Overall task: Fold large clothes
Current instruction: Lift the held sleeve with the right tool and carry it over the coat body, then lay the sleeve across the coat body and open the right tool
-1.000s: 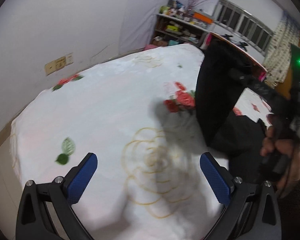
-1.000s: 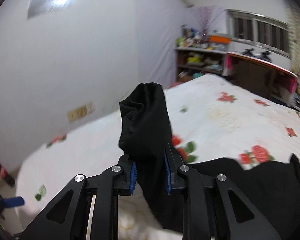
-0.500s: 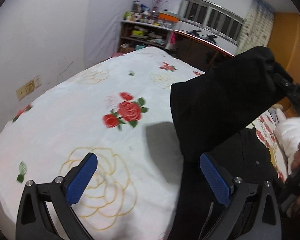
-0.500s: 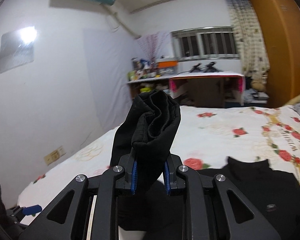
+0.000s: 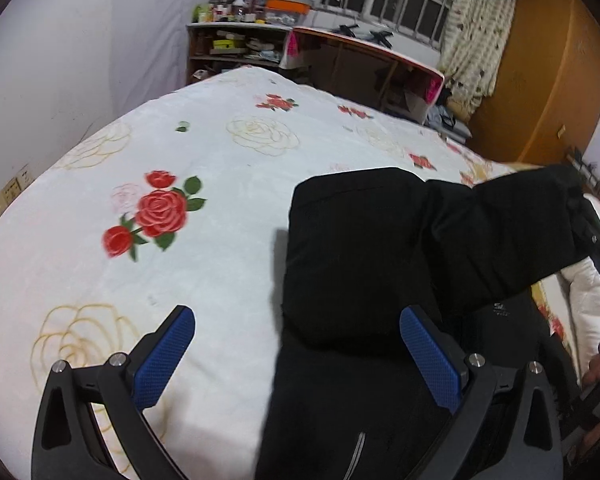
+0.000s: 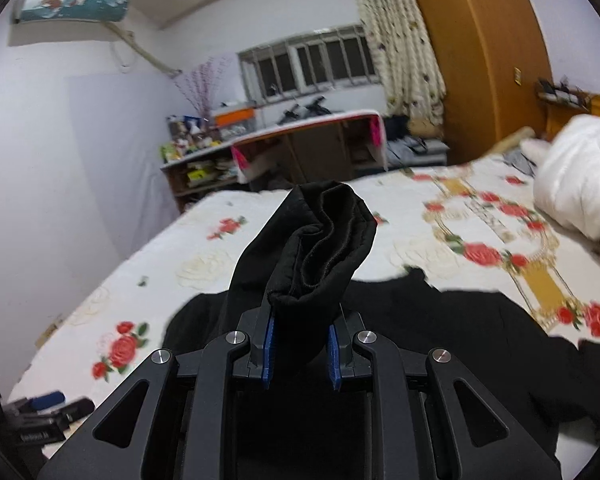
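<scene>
A black garment (image 5: 364,264), apparently a long-sleeved top, lies spread on the bed (image 5: 220,208), over a white cover printed with red roses. The right gripper (image 6: 299,354) has its fingers closed narrowly on the bunched cuff end of one sleeve (image 6: 320,248) and holds it up above the body of the garment, so the sleeve runs back across the torso in a loose fold. The left gripper (image 5: 296,360) hangs just above the near edge of the garment with its blue-padded fingers (image 5: 430,358) spread wide and nothing between them.

The fabric looks soft, light and limp: it sags between the held point and the bed, and it will drape rather than keep a crease. It does not look slippery, and the cuff sits thick and gathered in the grip, so it seems unlikely to slide out. Good places to take hold are hems, cuffs and the shoulder seam, where the cloth is doubled; a pinch in mid-panel would only lift a peak.

Room is generous on the left, where bare cover stretches to the wall-side edge of the bed. To the right, a white duvet (image 6: 580,176) is heaped near the head of the bed and narrows the space. The garment's near edge lies close to the bed's near side, so folding inward, toward the middle, looks safest.
</scene>
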A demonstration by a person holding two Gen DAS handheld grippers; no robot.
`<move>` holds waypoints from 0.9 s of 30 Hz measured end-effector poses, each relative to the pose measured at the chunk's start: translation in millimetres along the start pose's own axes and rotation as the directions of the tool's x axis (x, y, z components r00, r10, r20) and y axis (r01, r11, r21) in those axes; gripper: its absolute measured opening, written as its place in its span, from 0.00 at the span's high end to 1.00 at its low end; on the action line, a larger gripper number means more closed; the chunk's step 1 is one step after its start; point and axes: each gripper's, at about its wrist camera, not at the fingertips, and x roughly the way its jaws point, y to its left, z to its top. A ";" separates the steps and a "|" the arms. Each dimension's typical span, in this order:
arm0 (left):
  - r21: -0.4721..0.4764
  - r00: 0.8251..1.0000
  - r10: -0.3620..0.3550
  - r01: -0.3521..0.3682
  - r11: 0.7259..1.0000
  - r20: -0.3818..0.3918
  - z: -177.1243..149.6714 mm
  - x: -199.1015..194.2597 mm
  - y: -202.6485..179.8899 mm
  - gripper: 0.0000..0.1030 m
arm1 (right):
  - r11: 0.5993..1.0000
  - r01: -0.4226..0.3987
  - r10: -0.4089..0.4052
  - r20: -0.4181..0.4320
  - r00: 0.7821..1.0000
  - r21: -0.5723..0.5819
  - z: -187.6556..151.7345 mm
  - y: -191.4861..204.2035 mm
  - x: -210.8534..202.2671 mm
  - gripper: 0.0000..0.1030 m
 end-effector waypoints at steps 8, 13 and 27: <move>0.059 1.000 0.010 -0.008 0.998 -0.026 13.1 43.4 -37.9 0.00 | 0.995 0.058 -0.050 -0.094 0.994 0.081 -34.1 -52.7 15.1 0.79; 0.082 0.998 0.007 -0.002 0.997 -0.068 14.6 72.1 -55.2 0.00 | 0.994 0.081 -0.071 -0.136 0.988 0.076 -53.2 -66.3 19.0 0.79; 0.113 0.969 0.178 -0.160 0.981 -0.173 6.0 131.9 -49.9 0.00 | 0.992 0.112 -0.090 -0.296 0.951 0.057 -93.6 -101.2 34.3 0.73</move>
